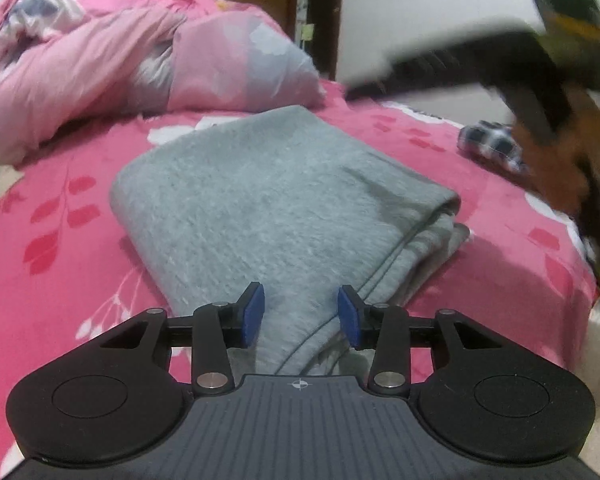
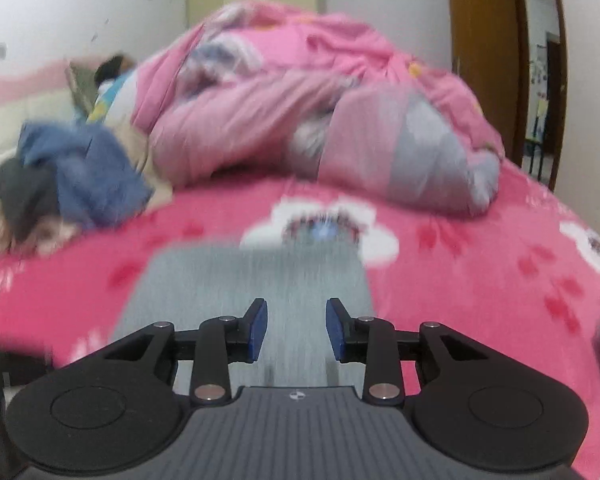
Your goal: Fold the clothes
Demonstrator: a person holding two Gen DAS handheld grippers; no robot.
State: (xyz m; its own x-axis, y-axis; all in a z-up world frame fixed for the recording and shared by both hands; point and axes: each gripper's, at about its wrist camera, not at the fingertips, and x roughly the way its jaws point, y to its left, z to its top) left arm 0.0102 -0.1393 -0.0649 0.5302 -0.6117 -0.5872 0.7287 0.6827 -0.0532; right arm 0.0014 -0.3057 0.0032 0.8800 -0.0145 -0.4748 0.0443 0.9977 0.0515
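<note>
Grey folded garment [image 1: 276,200] under left claw [image 1: 301,316] and right claw [image 2: 296,330], both level, wide, empty.

Plain grey garment [image 1: 268,200]; hot-pink bedsheet [image 1: 60,264] with red leaves, white flowers; pale-pink quilt [image 2: 300,100]; blue-padded fingers [image 1: 254,314].

From the left wrist we look forward along the left gripper [image 1: 301,316], low and close over the folded grey garment [image 1: 268,200], toward the heaped pink quilt [image 1: 112,52]. From the right wrist we face the same quilt [image 2: 308,100] across the pink bedsheet [image 2: 480,280]; both views share garment, sheet and quilt.
</note>
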